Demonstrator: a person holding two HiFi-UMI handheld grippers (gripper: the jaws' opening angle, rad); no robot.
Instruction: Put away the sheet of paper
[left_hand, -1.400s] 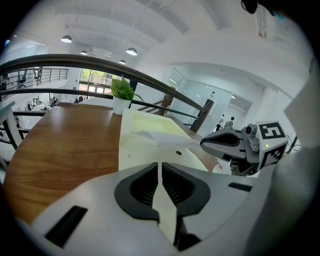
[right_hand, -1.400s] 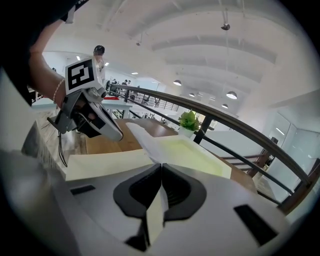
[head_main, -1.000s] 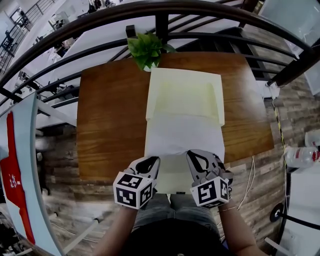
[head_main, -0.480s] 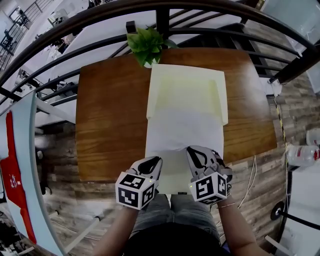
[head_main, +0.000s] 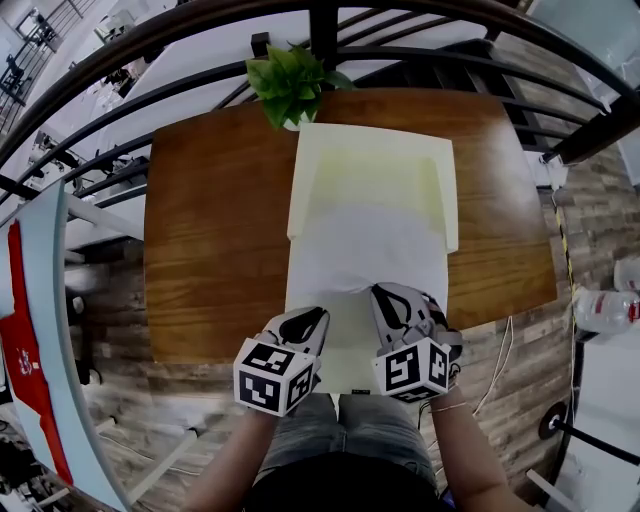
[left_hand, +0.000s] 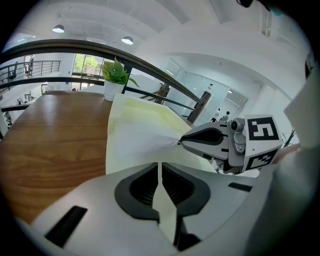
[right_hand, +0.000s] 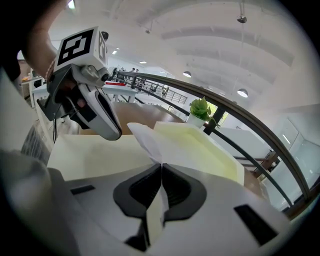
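While the left claw (head_main: 308, 322) and right claw (head_main: 386, 302) each clench the 6 o'clock edge of the white sheet of paper (head_main: 365, 255), it lies on a pale yellow folder (head_main: 375, 165) on the wooden surface (head_main: 215, 230); a potted plant (head_main: 290, 85) stands at 12 o'clock.

Smooth varnished wooden table (head_main: 210, 230); thin matt white sheet of paper (head_main: 365, 262); dark glossy metal railing (head_main: 322, 35).
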